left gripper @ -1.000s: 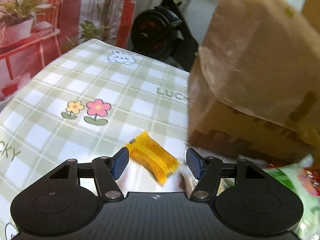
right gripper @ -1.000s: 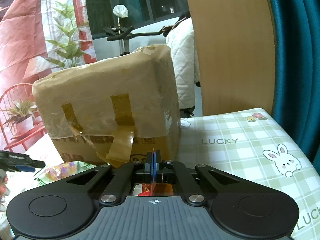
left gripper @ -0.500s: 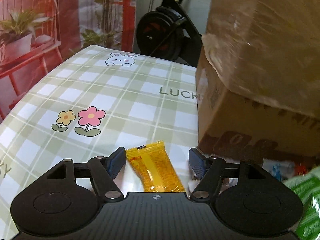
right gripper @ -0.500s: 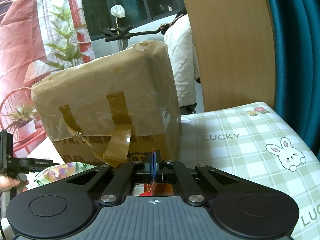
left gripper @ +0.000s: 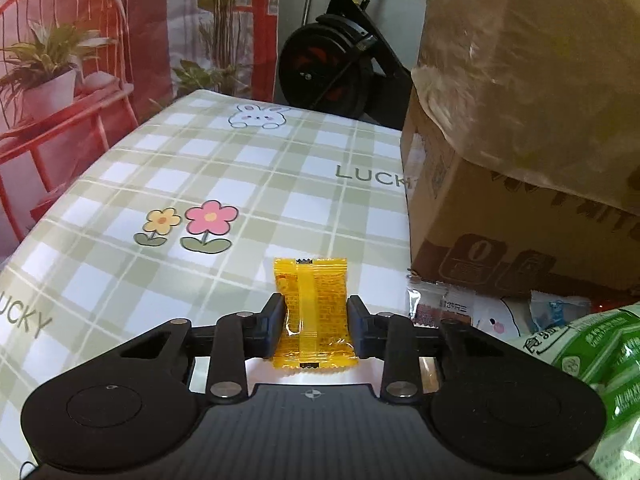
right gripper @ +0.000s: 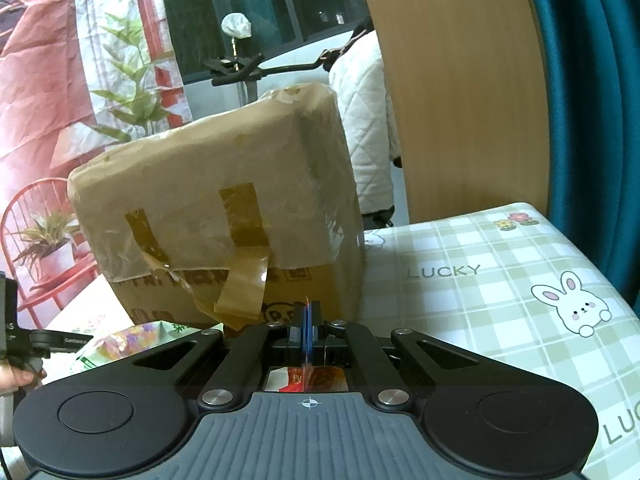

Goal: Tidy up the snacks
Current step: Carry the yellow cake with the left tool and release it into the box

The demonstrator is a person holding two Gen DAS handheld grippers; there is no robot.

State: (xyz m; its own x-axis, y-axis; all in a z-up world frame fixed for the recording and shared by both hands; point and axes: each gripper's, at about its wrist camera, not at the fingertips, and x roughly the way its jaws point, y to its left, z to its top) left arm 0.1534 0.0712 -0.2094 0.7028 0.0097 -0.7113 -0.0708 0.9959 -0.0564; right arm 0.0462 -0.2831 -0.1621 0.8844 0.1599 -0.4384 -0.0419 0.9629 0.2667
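Fingers of the left gripper point(left gripper: 316, 326) are pinched in on both long sides of a yellow snack packet point(left gripper: 310, 312), pads pressing the wrapper so it bows a bit. Packet lies flat on the checked tablecloth point(left gripper: 200, 168), its far end poking out ahead of the fingertips, near end tucked back btwn the arms. Just right of the right finger sit a few small white snack sachets point(left gripper: 440, 304) and, further right, a green snack bag point(left gripper: 596, 364), all at the foot of a taped cardboard box point(left gripper: 500, 208) that rises ahead & to the right.

Right gripper point(right gripper: 306, 328) has its fingers fully together on a thin clear wrapper edge; a red-orange packet point(right gripper: 312, 378) hangs behind them, prob. the same item, though it's mostly hidden. Box stands straight ahead of those fingertips, loose brown tape point(right gripper: 244, 292) dangling just left of them.
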